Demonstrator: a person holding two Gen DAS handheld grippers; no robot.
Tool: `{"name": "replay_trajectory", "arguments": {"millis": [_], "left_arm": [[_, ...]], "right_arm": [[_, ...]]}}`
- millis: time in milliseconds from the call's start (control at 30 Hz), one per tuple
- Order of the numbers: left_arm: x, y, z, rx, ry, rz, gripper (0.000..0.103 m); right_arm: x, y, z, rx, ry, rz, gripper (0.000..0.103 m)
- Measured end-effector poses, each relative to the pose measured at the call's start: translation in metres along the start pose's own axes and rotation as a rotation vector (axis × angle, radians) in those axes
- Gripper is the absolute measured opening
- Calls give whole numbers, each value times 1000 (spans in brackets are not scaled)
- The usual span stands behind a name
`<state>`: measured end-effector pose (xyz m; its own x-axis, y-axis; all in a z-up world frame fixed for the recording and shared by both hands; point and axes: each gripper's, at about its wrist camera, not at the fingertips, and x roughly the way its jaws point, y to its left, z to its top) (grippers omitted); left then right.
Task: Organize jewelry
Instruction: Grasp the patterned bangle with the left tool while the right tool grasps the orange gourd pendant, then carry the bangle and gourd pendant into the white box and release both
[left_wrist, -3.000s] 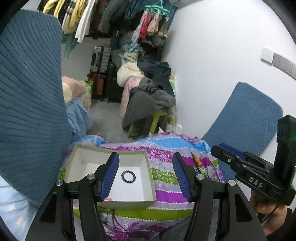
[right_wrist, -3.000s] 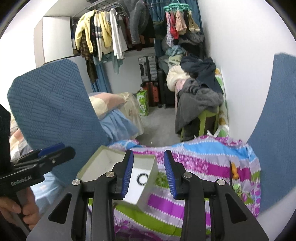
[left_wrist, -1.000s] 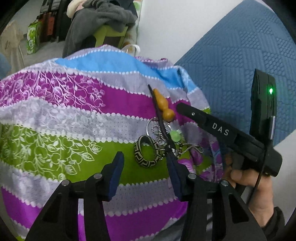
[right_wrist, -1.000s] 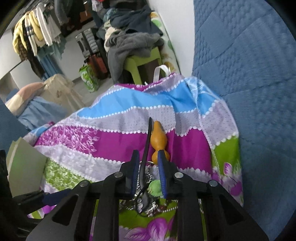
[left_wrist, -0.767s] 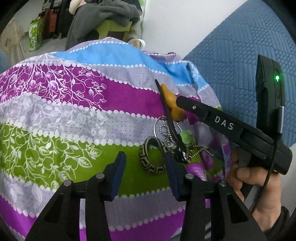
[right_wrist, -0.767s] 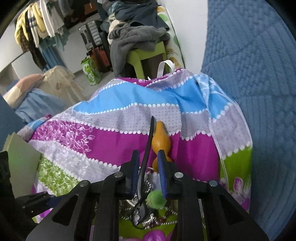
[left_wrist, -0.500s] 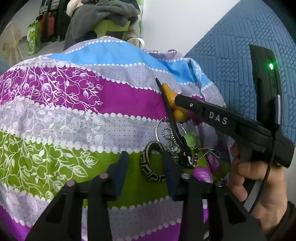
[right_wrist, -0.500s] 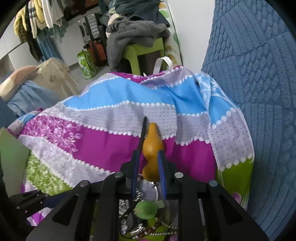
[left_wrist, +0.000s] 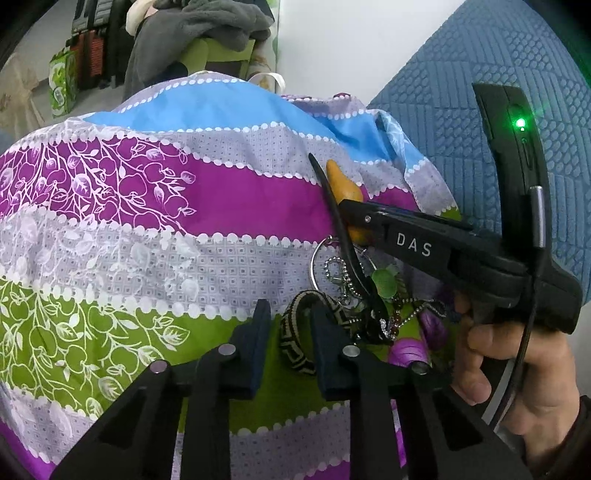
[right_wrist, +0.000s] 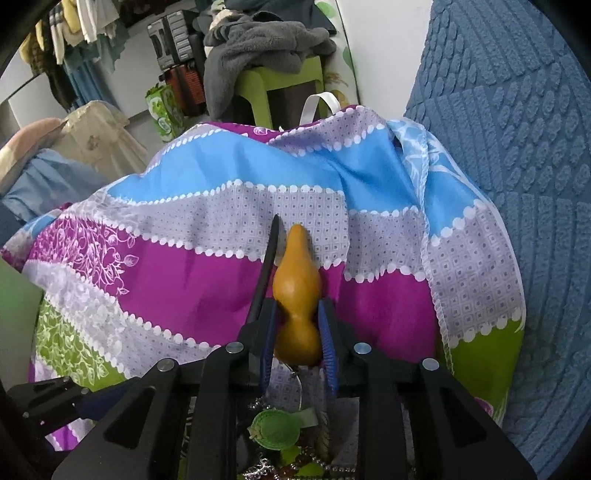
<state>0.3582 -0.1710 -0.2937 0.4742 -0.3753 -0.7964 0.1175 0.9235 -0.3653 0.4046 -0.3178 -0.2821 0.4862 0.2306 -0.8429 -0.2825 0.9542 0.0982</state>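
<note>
The left tool (left_wrist: 286, 319) has just been closing, and its two dark pads now stand narrow on either side of a woven black-and-cream bangle (left_wrist: 295, 343), which sits upright between them on the green stripe of the striped floral cloth (left_wrist: 155, 221); whether the pads press on it I cannot tell. At two o'clock from the bangle lies a tangle of ball chains, a thin silver hoop (left_wrist: 317, 266) and a green charm (left_wrist: 384, 282). The right tool (right_wrist: 297, 325) has just been opening slightly, yet its blue-edged pads are clamped on the waist of an orange gourd-shaped pendant (right_wrist: 295, 280). A black hair stick (right_wrist: 267, 266) lies just beside the pendant at nine o'clock. A hand (left_wrist: 517, 369) grips the right tool's handle.
</note>
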Motion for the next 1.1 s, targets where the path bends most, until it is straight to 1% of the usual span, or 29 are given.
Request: {"name": "replay_trajectory", "arguments": {"millis": [33,100,133,267,400,500,700,833,1000,1100], "left_arm": [[1,0,0,6,6,6,11],[2,1,2,1,9,4,10],[1,2,1,-5,10,-1,8],[-3,4,1,-4,14,-11,7],[-7,7,-2,-12,27,-15,6],[-15,10,-5,-17,20,-20,6],[-36,18,-4,-33,-7,-32,6],[-55,22,-1,-29,-30,-35,6],[-75,23,-2,-26,-48,-41,6],[-90,24,-3,-25,-56,-44,6]], "right_arm": [[1,1,0,-1,4,-5,23],[4,3,-1,-11,14,-23,24],[5,3,-1,-10,17,-26,24],[4,-3,-1,32,21,-14,24],[2,2,-4,17,25,-28,24],[0,4,-2,28,22,-31,24],[-14,5,-2,32,-15,-42,23],[-38,8,-6,43,-73,-56,23],[-63,19,-16,50,-114,-55,22],[-74,30,-21,42,-117,-64,22]]}}
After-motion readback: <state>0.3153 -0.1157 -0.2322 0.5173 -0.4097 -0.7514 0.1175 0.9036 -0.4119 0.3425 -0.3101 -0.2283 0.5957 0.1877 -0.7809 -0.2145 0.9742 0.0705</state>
